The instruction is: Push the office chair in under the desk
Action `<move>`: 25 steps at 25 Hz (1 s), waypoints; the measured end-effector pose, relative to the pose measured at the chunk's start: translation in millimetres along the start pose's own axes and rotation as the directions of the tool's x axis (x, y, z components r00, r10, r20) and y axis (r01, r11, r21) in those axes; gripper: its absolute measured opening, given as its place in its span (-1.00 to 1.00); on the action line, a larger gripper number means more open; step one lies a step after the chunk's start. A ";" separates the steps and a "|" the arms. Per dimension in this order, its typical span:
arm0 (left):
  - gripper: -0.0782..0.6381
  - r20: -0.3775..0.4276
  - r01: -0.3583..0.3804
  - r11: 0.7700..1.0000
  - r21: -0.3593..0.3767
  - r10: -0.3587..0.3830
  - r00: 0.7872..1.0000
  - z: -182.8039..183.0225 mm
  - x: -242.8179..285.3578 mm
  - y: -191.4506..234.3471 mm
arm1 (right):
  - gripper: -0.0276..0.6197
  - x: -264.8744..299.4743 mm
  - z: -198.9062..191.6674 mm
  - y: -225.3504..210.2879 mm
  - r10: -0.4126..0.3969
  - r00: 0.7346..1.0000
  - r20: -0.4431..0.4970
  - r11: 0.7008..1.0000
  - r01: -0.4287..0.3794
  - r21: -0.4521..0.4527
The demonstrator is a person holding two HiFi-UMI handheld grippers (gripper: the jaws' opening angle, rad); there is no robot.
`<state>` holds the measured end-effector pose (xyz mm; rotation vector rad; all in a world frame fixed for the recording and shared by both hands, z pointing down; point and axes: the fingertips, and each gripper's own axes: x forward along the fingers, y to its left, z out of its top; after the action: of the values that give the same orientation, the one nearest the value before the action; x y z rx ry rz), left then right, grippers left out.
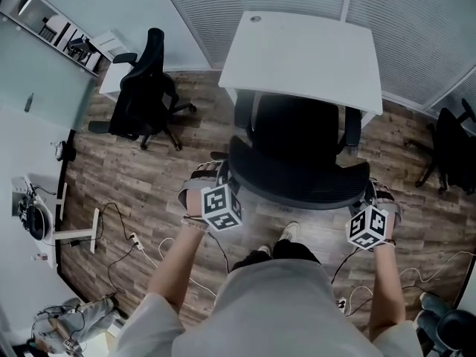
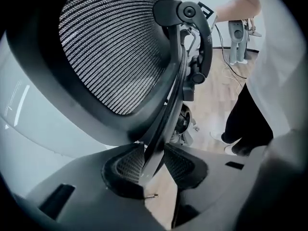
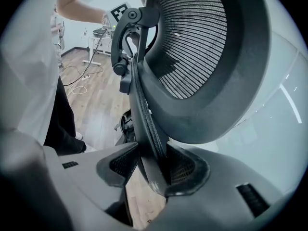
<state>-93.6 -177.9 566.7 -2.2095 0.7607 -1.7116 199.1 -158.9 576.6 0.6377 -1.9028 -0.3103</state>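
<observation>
The chair is sitting half under the desk, its back facing the near side. The left gripper and right gripper are clamping its stiff rim, jaws fairly wide. It is likely rolling lightly; the mesh would give.

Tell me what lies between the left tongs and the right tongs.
The office chair's backrest, shown in the head view: left tongs and right tongs each clamp one side edge.
</observation>
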 end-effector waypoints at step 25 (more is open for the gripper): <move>-0.41 0.043 -0.013 1.000 0.027 0.012 0.999 12.1 54.0 81.7 | -0.34 51.2 6.3 -71.5 0.009 1.000 -0.016 1.000 -0.009 0.023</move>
<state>-93.1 -276.6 567.7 -2.2112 0.7343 -1.6533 198.5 -247.1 578.5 0.6452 -1.8956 -0.2769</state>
